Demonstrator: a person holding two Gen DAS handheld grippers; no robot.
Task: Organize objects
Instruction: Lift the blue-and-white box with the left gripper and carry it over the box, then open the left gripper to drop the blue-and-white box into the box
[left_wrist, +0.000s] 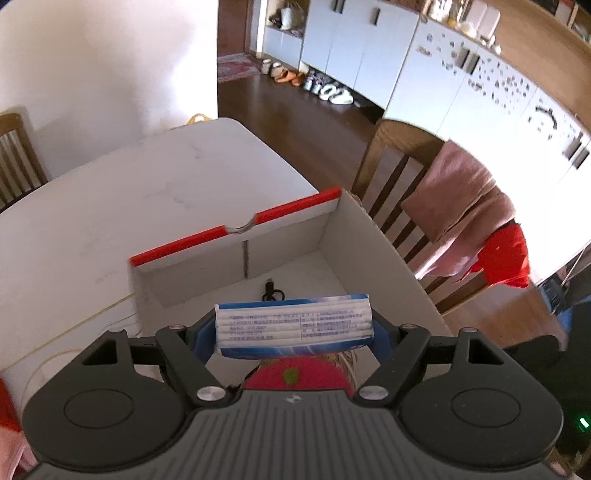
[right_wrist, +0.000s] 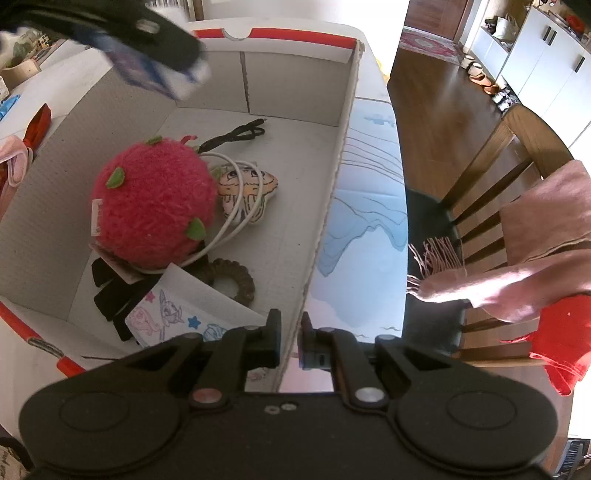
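In the left wrist view, the left gripper (left_wrist: 293, 328) had its blue-padded fingers (left_wrist: 202, 338) spread wide and clamped on the ends of a blue-and-white tissue pack (left_wrist: 293, 326), which lay crosswise between them. Beyond the fingertips stood an open cardboard box (left_wrist: 236, 254) with a red rim, a small black cable (left_wrist: 271, 290) on its floor. Just below the pack, close to the gripper body, showed the top of a pink plush ball (left_wrist: 295, 376).

In the right wrist view, the right gripper (right_wrist: 290, 341) had its fingers nearly together, pinching the box's right wall (right_wrist: 332, 184) between them. Left of the fingers, inside the box, lay the pink plush ball (right_wrist: 153, 203), a white cable (right_wrist: 236, 218), a cartoon pouch (right_wrist: 247, 194), a brown ring (right_wrist: 232, 280) and a printed packet (right_wrist: 184, 314). Far ahead on the left, the left gripper (right_wrist: 147, 51) hung blurred over the box with the pack.
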